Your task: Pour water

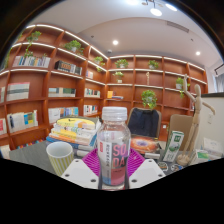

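A clear plastic soda bottle (pixel 113 143) with a pink and blue label and a white cap stands upright between my fingers. My gripper (pixel 112 163) is shut on the bottle, with the magenta pads (pixel 93 162) pressed against both its sides. A pale green paper cup (pixel 60 156) stands just left of the bottle, beside the left finger. The bottle's base is hidden between the fingers.
A stack of books (pixel 73 131) lies behind the cup. Colourful packets (pixel 144 146) and a small box (pixel 175 147) lie to the right on the table. A dark chair (pixel 143 121) and wooden bookshelves (pixel 60 75) with plants fill the background.
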Available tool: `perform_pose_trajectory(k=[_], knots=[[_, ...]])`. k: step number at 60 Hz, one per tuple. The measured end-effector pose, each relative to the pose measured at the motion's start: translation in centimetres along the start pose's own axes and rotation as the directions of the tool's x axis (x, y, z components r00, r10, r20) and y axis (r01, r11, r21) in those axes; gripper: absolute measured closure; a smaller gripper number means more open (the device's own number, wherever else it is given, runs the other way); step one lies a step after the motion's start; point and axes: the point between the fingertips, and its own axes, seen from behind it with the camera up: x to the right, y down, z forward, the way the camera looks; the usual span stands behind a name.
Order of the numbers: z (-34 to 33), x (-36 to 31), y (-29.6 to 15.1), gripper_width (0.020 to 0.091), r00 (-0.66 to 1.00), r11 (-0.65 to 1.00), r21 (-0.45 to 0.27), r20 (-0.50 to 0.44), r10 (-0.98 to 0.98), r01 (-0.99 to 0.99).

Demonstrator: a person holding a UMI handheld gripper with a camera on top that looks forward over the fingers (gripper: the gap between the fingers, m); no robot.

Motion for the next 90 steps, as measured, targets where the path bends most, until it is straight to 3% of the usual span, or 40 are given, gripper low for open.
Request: perform_pose_trajectory(k=[7,8,19,25,28,31,34,37,48,62,79,90], knots=[[0.5,0.7,2.2,0.0751,1.0,1.0,-0.018,-0.005,0.017,-0.017],[0.4,0.8,1.7,0.0762,1.0,1.0,0.008,-0.006,0.02,-0.02],[-0.4,1.3,1.9,0.0749,0.997,0.997,0.03,-0.028,0.065,-0.064],[-0.4,1.4,1.9,0.0641,0.998,0.998,0.04,-0.031,0.059,-0.057],[-0.5,1.4,2.5,0.0594,0.998,0.999,0.004,-0.036,0.052,-0.052],[-0.9,1.2,3.2,0.0493,0.997,0.997,-0.04,-0.039,0.064,-0.066],[-1.6,1.1,3.2,0.0346,0.996,0.996,-0.047,-0.044,0.074,-0.076],[-2.6,1.2,3.2,0.0284,0.995,0.996,-0.048,-0.066,0.073,-0.077],[-9.8,1.4,2.7,0.0282,0.981,0.996,-0.02,-0.176,0.084,-0.088],[-19.9,2.8,4.3,0.0261,0.934,0.986,-0.055,-0.334,0.131,-0.158],[-26.0,5.3,4.0,0.0264,0.9,0.993,-0.025,-0.425,0.095,-0.117],[-26.4,5.2,4.2,0.0267,0.897,0.989,-0.004,-0.421,0.133,-0.148]])
